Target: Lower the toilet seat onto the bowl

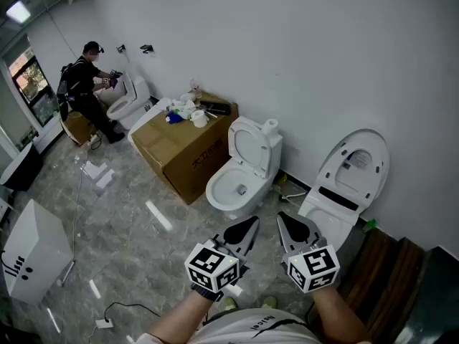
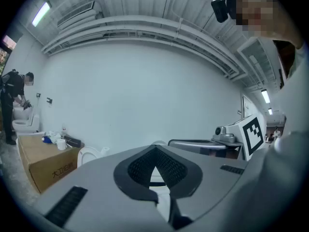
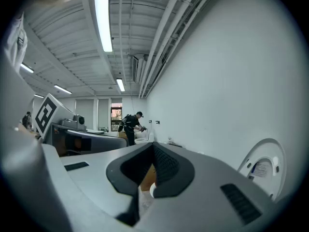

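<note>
**At the middle toilet: seat upright, both grippers closed and empty**

At the foot of the white wall (image 1: 308,63), the middle toilet's seat (image 1: 249,147) stands raised, leaning back against the tank, well clear of the open bowl (image 1: 217,198) below it. Both grippers hover short of it, apart from seat and bowl alike, above the grey stone floor (image 1: 122,221). The left gripper (image 1: 247,228) has its fingers (image 2: 140,170) brought together at the tips, with nothing between them. The right gripper (image 1: 290,223) is likewise closed on nothing, its fingers (image 3: 166,166) pressed together. A cardboard box (image 1: 183,155) sits just beside the bowl on its left, with small items scattered on top. To the right stands a second toilet (image 1: 353,165), its lid also raised. Far off at the left, another person (image 1: 87,95) bends over a third toilet (image 1: 129,102).
</note>
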`<state>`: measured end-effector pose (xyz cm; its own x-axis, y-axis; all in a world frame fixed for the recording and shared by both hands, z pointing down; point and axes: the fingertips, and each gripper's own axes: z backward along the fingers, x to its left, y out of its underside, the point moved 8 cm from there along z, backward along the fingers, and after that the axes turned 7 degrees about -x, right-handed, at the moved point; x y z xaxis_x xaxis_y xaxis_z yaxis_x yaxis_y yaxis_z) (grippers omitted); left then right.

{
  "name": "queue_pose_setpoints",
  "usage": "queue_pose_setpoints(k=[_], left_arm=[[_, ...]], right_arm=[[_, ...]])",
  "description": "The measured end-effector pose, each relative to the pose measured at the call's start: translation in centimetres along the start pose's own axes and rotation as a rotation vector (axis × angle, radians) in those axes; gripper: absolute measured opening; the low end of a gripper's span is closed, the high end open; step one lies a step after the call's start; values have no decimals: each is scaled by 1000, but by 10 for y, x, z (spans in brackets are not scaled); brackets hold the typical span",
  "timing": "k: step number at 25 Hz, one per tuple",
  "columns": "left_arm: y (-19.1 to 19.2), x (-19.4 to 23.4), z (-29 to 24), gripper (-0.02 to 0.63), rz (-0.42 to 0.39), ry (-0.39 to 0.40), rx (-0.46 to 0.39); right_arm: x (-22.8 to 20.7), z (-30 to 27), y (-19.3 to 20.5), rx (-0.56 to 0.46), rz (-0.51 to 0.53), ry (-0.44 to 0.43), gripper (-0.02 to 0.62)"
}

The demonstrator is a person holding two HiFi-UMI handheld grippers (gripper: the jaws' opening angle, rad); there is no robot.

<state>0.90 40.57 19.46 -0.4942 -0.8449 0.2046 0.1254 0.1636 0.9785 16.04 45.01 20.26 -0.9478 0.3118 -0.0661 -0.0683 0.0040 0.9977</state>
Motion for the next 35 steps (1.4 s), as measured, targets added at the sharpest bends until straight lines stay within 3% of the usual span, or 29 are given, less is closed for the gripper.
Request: queue_pose_setpoints(k=[9, 22, 29, 35], left_arm=[[2, -8, -1, 11, -3, -6, 0], [-2, 22, -4, 11, -15, -111, -15], [5, 67, -26, 11, -4, -82, -4], [2, 140, -65, 11, -30, -22, 19]], right_arm=[[-6, 12, 1, -17, -59, -32, 14], [-29, -2, 16, -41, -130, -57, 15], [-33, -54, 24, -12, -108, -49, 15], [-44, -130, 33, 11, -107, -1, 15]])
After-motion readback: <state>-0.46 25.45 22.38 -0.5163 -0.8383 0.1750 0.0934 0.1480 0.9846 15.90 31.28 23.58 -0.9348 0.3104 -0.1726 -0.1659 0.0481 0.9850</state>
